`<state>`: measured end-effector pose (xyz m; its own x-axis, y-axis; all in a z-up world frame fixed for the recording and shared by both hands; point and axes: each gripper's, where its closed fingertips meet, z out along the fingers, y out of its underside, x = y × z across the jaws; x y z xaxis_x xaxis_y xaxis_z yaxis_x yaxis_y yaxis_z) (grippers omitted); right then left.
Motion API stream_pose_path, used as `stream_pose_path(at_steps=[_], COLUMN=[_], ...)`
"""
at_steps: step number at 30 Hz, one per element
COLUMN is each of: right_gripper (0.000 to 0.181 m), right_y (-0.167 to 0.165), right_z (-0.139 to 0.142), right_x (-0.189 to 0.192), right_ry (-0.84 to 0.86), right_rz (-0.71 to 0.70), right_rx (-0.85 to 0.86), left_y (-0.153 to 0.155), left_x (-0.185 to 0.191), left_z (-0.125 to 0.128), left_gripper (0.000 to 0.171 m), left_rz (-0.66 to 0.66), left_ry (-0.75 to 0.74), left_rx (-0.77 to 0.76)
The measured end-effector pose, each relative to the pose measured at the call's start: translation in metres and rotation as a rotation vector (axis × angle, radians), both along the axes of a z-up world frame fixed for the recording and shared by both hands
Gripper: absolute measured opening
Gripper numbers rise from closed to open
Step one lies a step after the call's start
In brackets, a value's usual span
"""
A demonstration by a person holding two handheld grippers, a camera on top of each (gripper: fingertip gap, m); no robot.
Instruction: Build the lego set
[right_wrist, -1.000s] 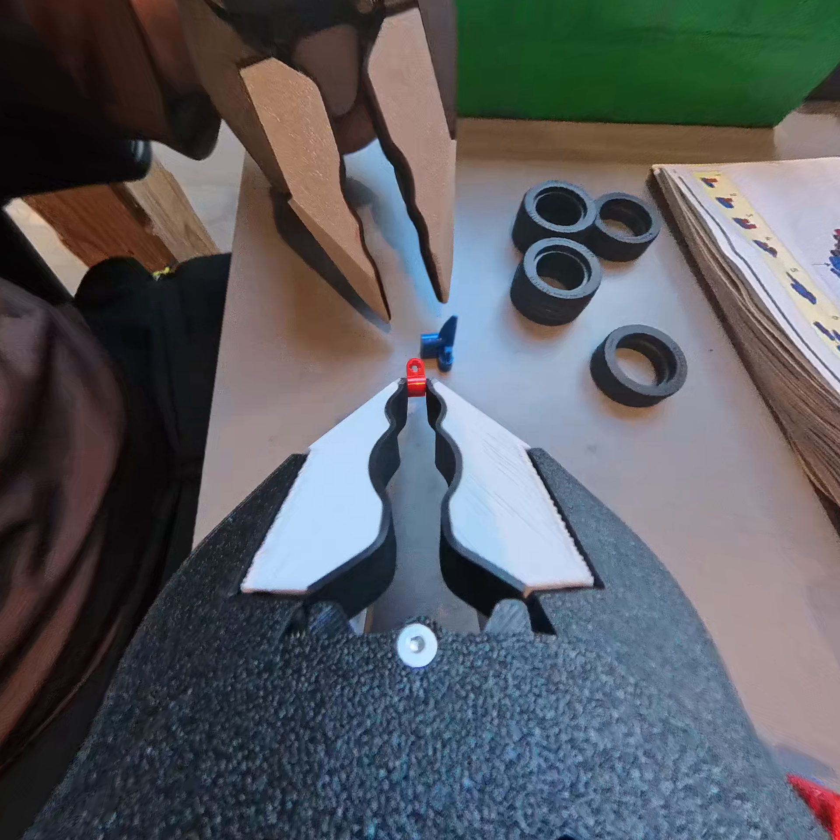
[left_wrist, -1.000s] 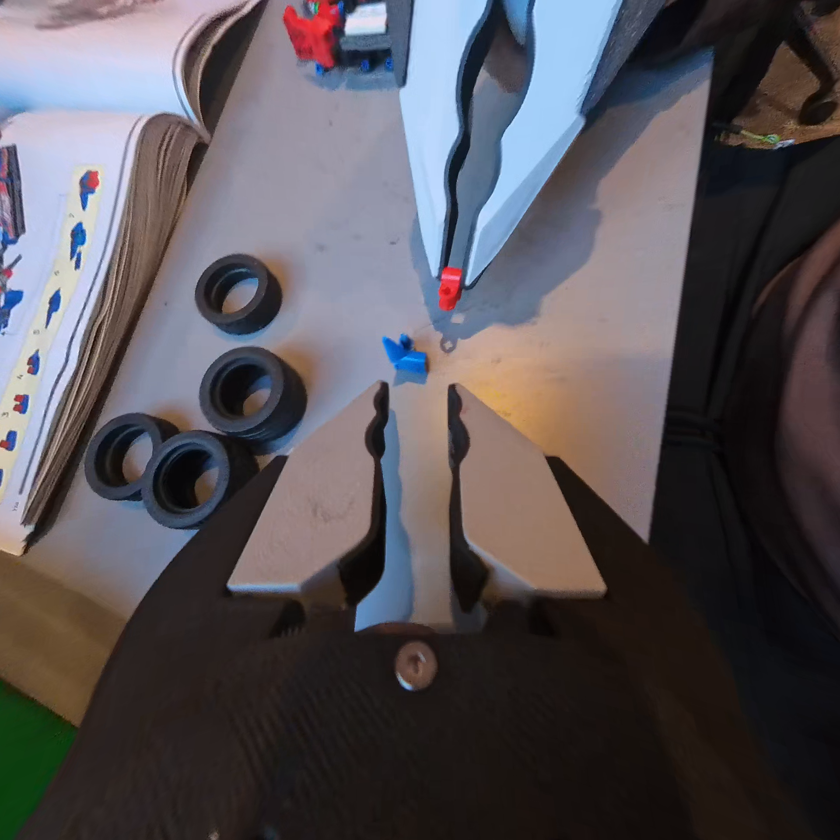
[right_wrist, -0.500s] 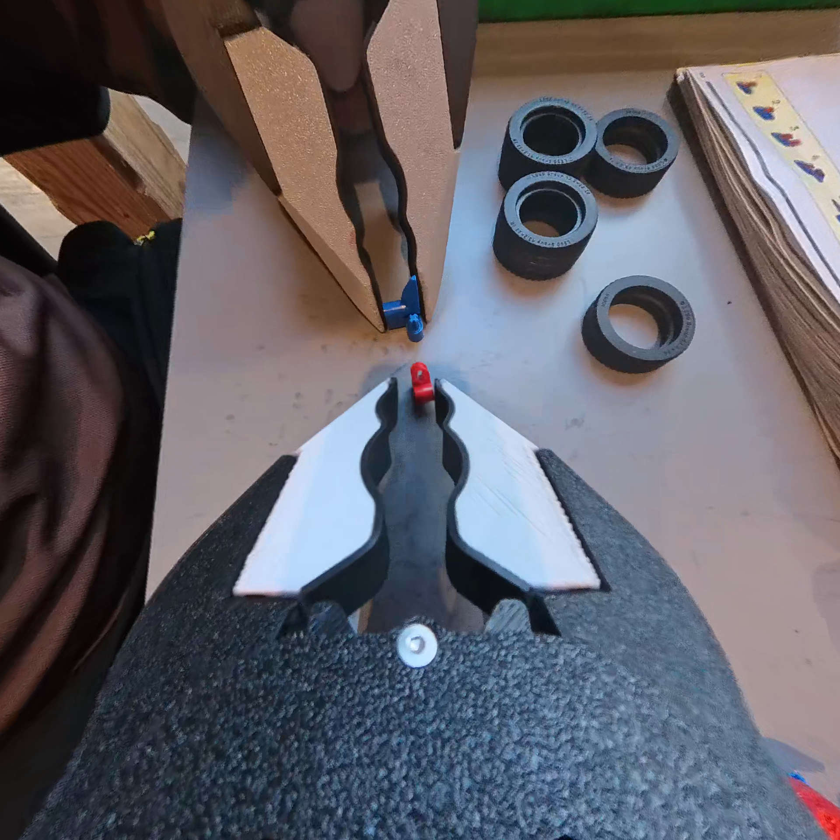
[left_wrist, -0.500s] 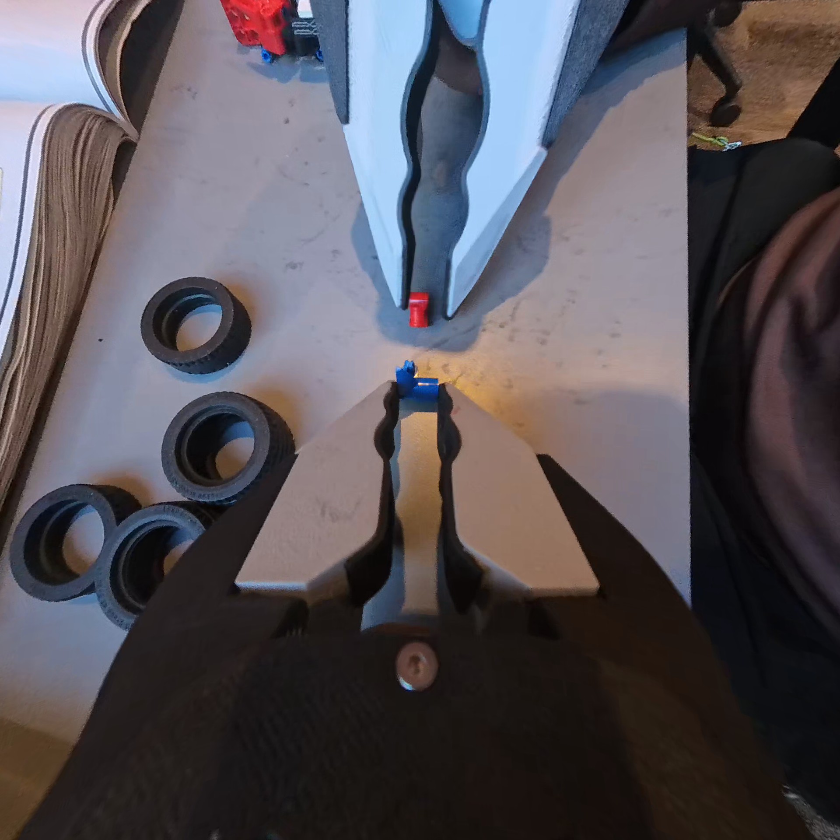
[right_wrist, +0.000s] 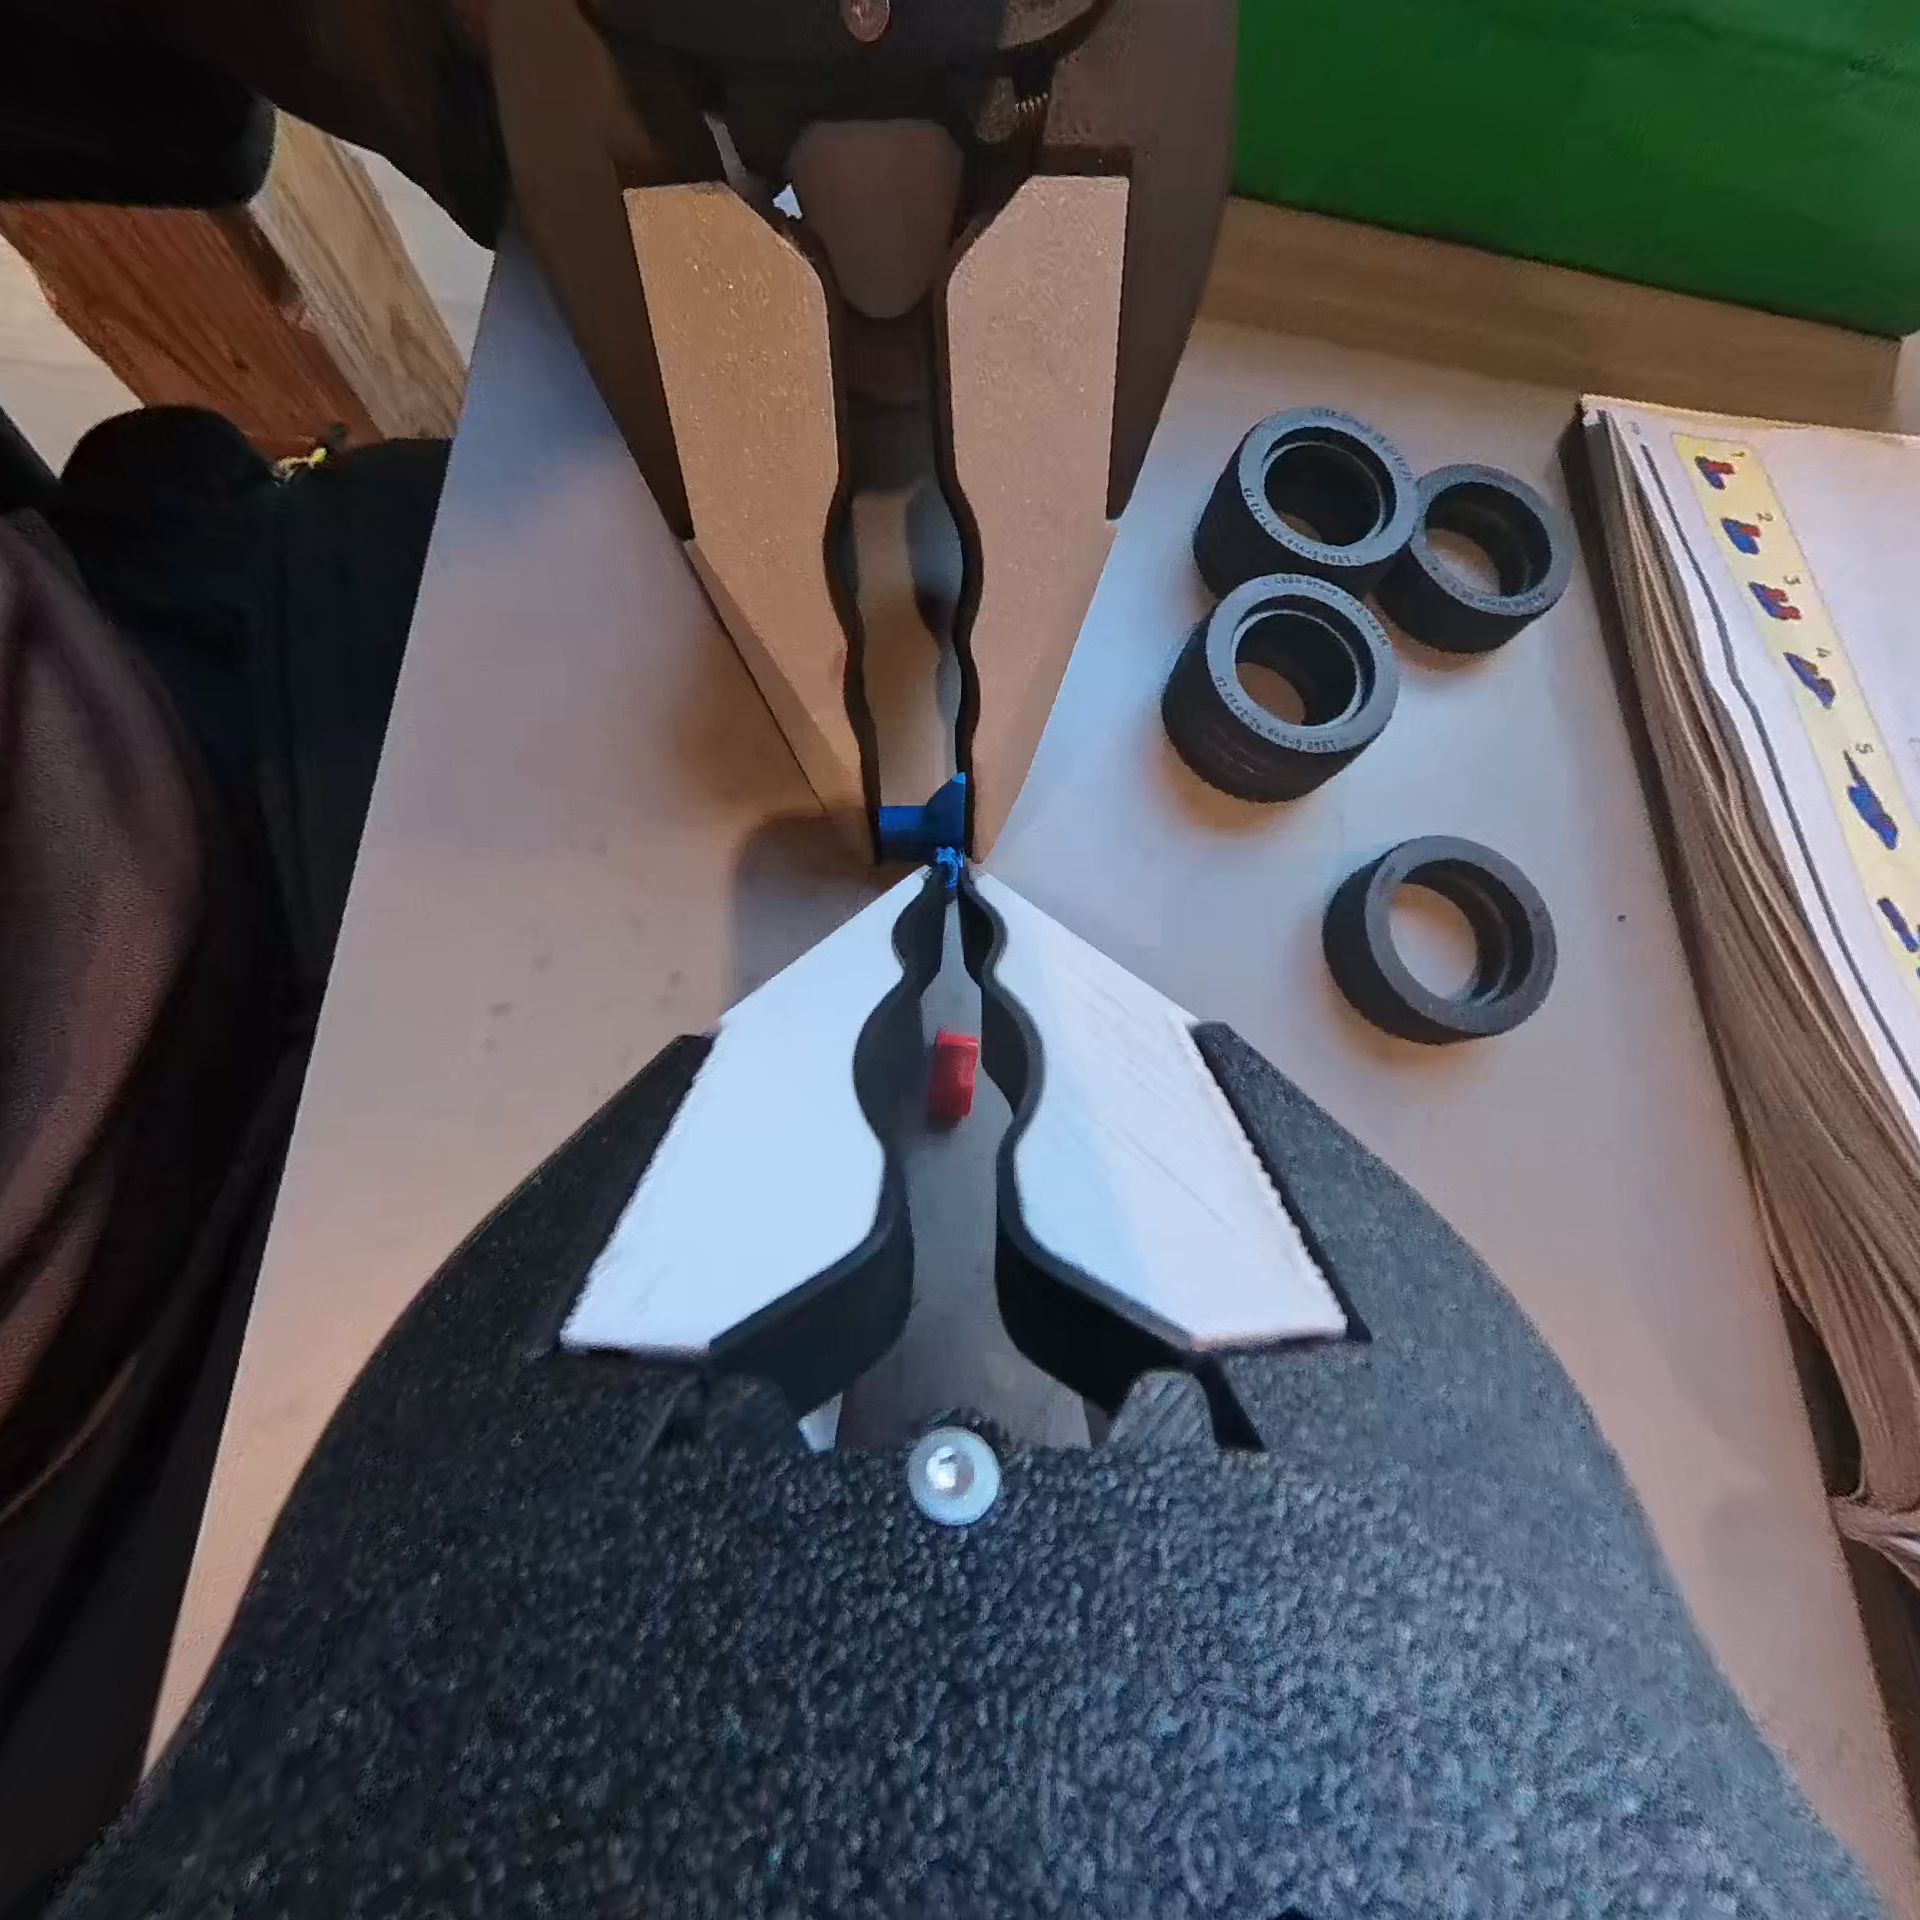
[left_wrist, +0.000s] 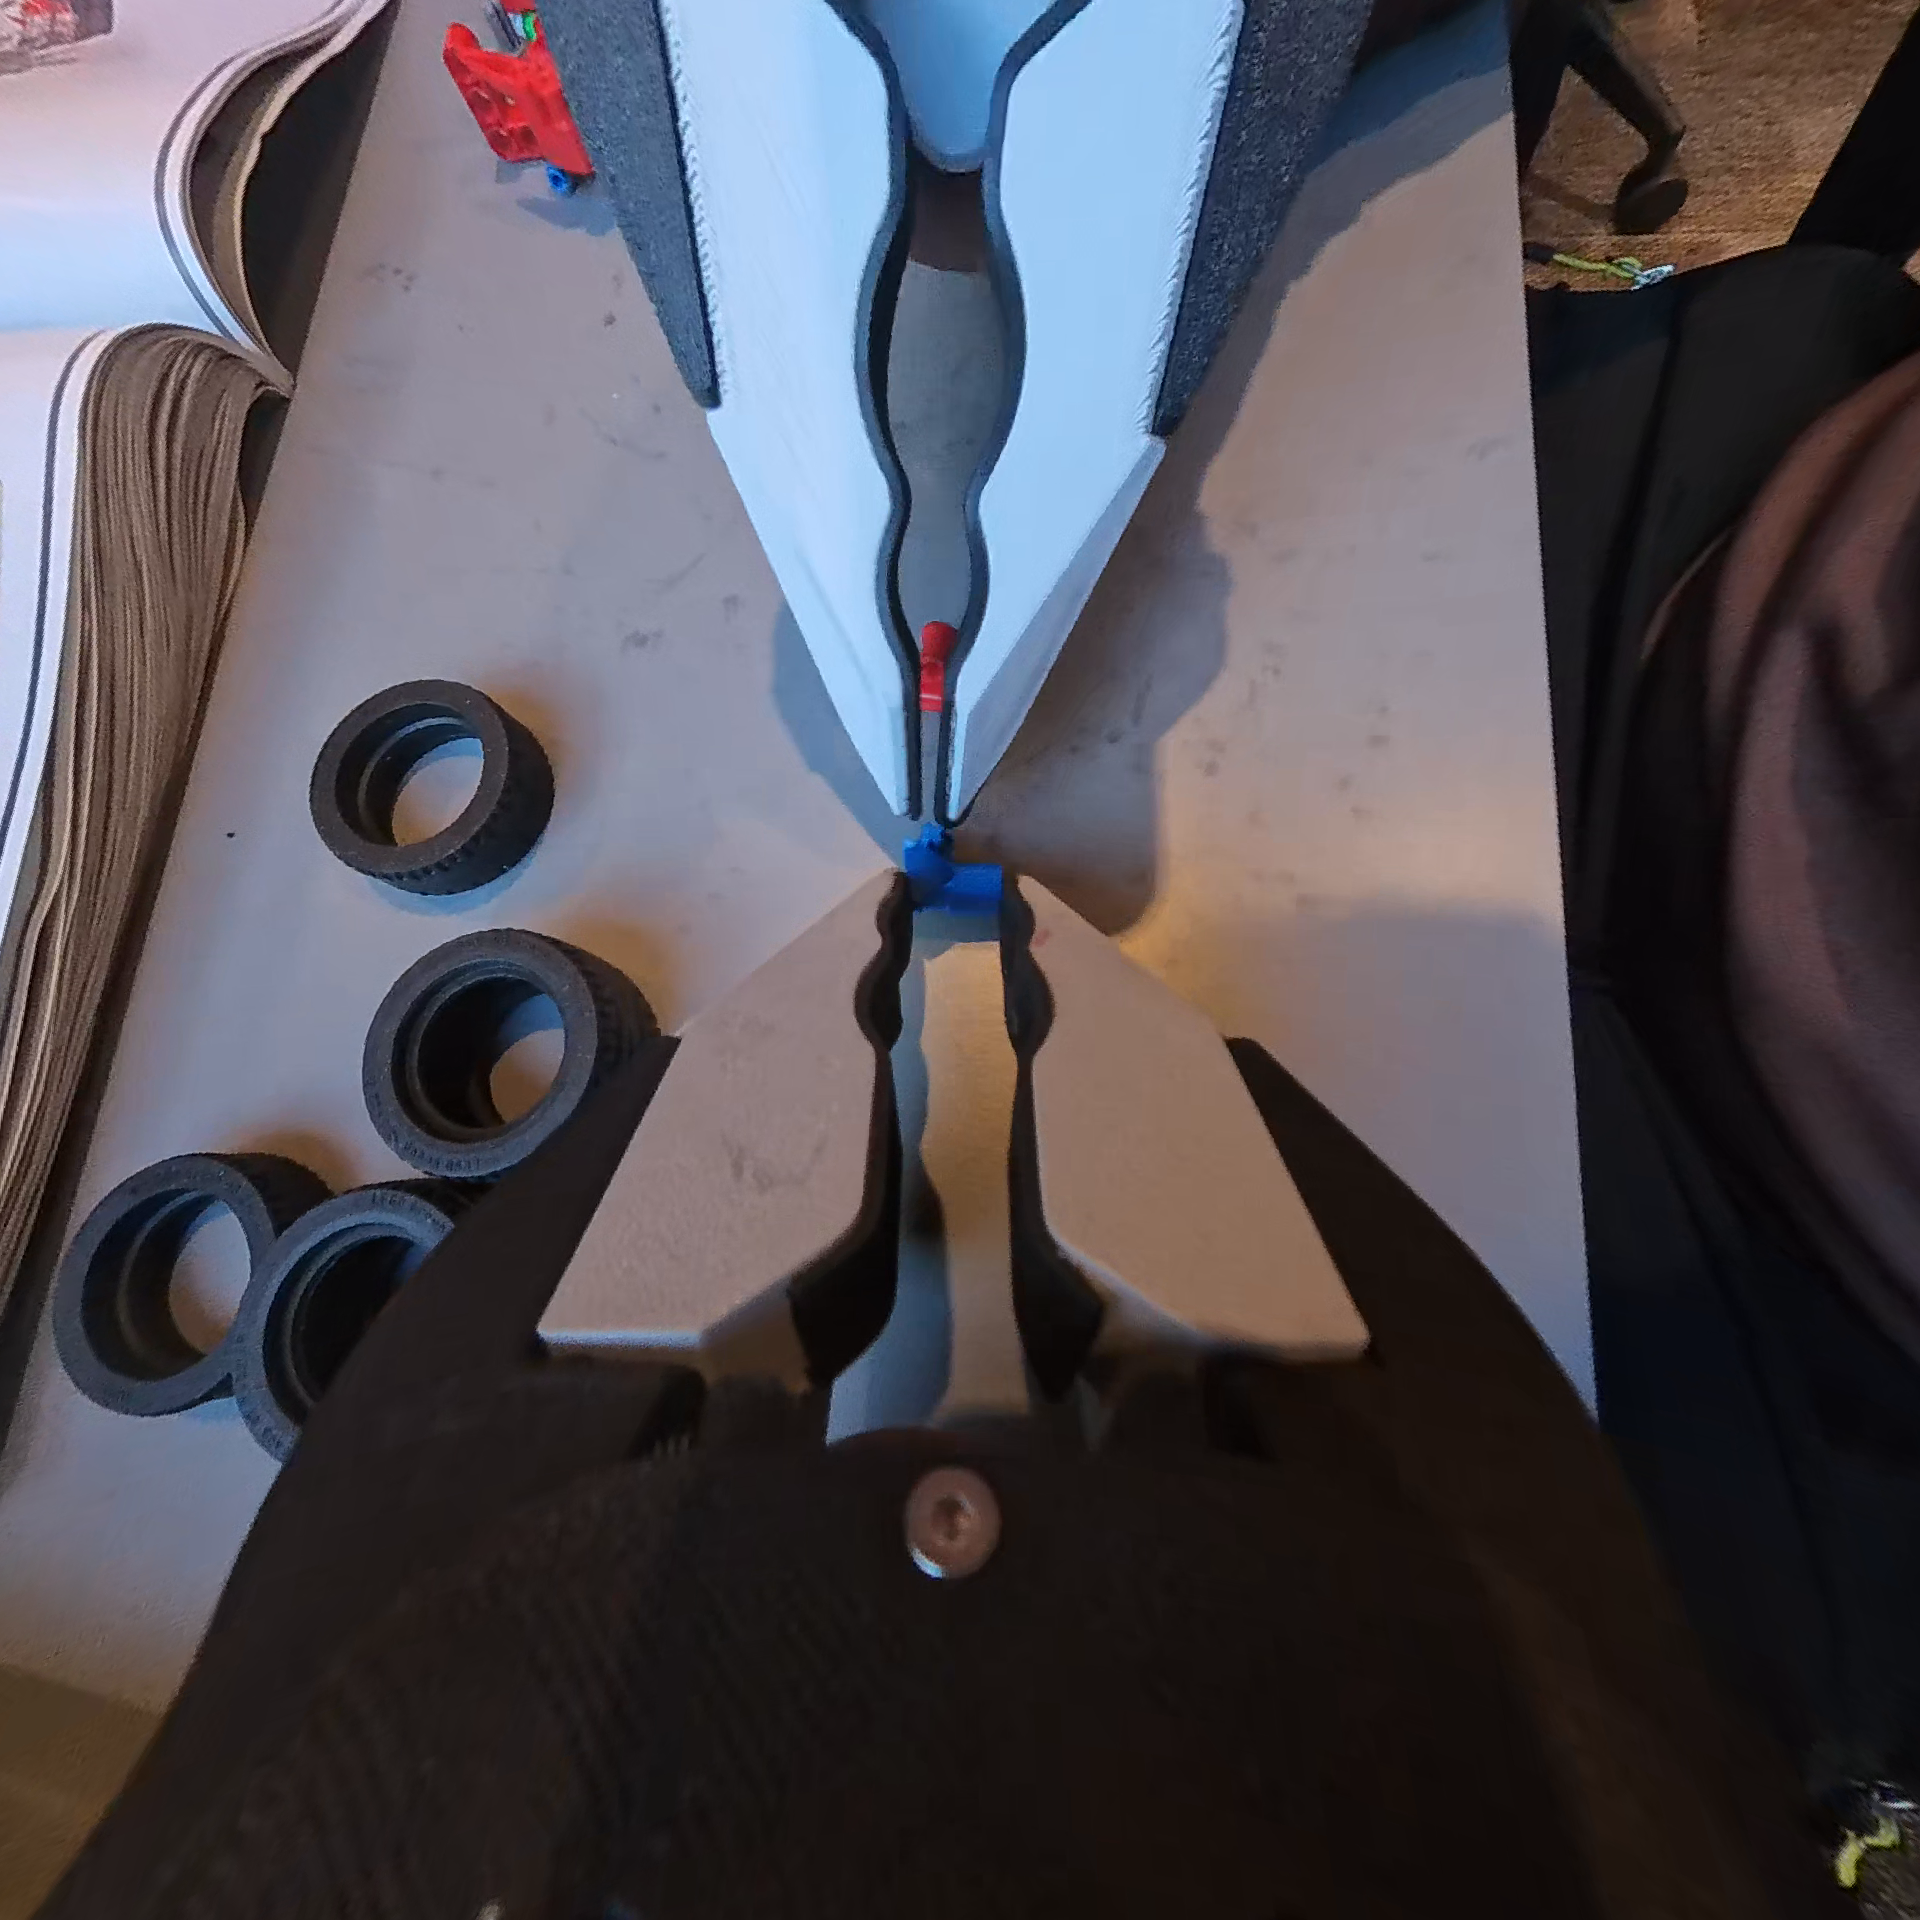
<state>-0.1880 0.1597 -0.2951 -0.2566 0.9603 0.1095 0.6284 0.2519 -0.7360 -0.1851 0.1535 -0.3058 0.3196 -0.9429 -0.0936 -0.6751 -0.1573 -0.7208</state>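
A small blue lego piece [left_wrist: 956, 883] sits between the tips of my left gripper [left_wrist: 954, 885], which is shut on it just above the grey table [left_wrist: 520, 520]. My right gripper [right_wrist: 945, 883] faces it tip to tip, its tips closed to a narrow slit on the blue piece's small pin [right_wrist: 945, 860]. A small red piece [right_wrist: 951, 1075] lies loose in the wider gap behind the right gripper's tips, not held. It also shows in the left wrist view [left_wrist: 935, 665]. The right gripper [left_wrist: 930, 816] comes in from the top of that view.
Several black tyres [left_wrist: 431, 790] lie left of the grippers, also in the right wrist view [right_wrist: 1283, 686]. An open instruction booklet [left_wrist: 125, 582] lies beyond them. A red partial build [left_wrist: 514, 94] stands at the far left corner. The table edge [left_wrist: 1548, 727] is close on the right. Both grippers' tips are close together, under 4 cm apart.
The right gripper let go of the red piece, moved forward over it and closed on the blue piece's pin. The left gripper closed on the blue piece and holds it.
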Motion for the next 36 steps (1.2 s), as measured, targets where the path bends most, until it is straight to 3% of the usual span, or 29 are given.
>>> stream_pose_path(at_steps=[20, 25, 31, 33, 36], right_gripper=[0.003, 0.002, 0.002, 0.002, 0.003], right_y=[-0.0055, 0.0003, 0.0017, 0.0015, -0.0042], right_z=[-0.0028, -0.0031, -0.0026, -0.0022, -0.0023], right_x=[-0.0018, -0.0044, -0.0039, -0.0034, 0.0005], right_ry=[-0.01, -0.009, 0.03, 0.031, 0.03], right_rz=[0.068, -0.086, -0.37, -0.38, -0.258], right_rx=[0.022, -0.023, 0.021, 0.065, 0.047], left_y=[-0.0029, 0.0025, 0.0042, 0.004, -0.0017], left_x=[0.0012, -0.0014, -0.0011, -0.0006, 0.0035], left_z=[-0.0002, -0.0003, 0.0001, 0.0001, -0.0002], left_gripper=[0.015, 0.015, 0.015, 0.014, 0.015], left_rz=[-0.022, 0.062, 0.209, 0.208, 0.135], left_ry=[-0.003, 0.002, 0.019, 0.014, 0.005], left_rx=[0.003, 0.005, 0.037, 0.028, 0.018])
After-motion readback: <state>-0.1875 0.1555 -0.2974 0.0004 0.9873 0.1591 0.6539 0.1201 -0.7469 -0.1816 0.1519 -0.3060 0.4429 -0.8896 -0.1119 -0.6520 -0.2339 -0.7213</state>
